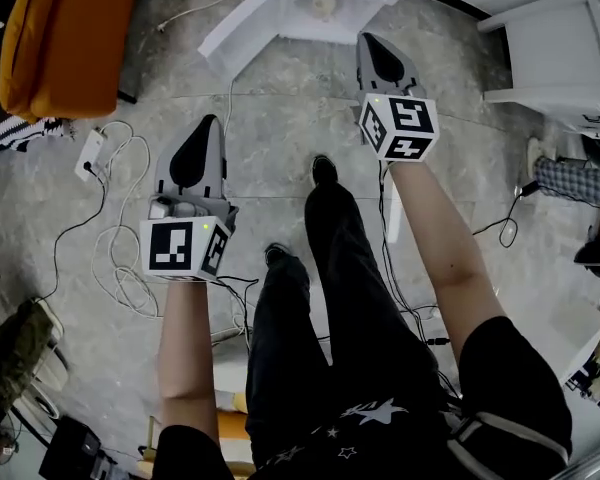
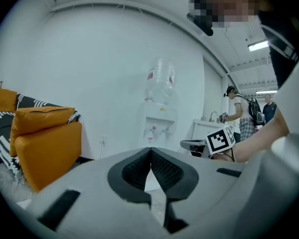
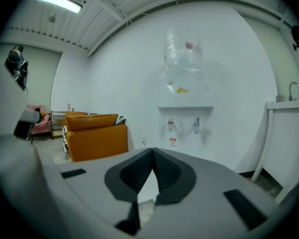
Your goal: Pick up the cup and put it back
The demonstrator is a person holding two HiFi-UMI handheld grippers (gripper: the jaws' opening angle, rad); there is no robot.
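A white water dispenser (image 1: pixel 310 8) stands against the wall ahead; a small pale round thing (image 1: pixel 324 4) rests on it, and I cannot tell whether it is the cup. Its clear bottle (image 3: pixel 185 59) and two taps (image 3: pixel 183 126) show in the right gripper view, and it also appears as the dispenser (image 2: pixel 159 118) in the left gripper view. My right gripper (image 1: pixel 372 40) is shut and empty, just short of the dispenser; its jaws (image 3: pixel 152 156) meet at the tips. My left gripper (image 1: pixel 208 120) is held lower and further back, also shut with nothing in it (image 2: pixel 150 153).
An orange sofa (image 1: pixel 65 33) sits at the far left. A power strip with white cables (image 1: pixel 92 153) lies on the grey floor on the left. A white table (image 1: pixel 560 53) stands at the right. A person (image 2: pixel 241 118) stands by a counter further off.
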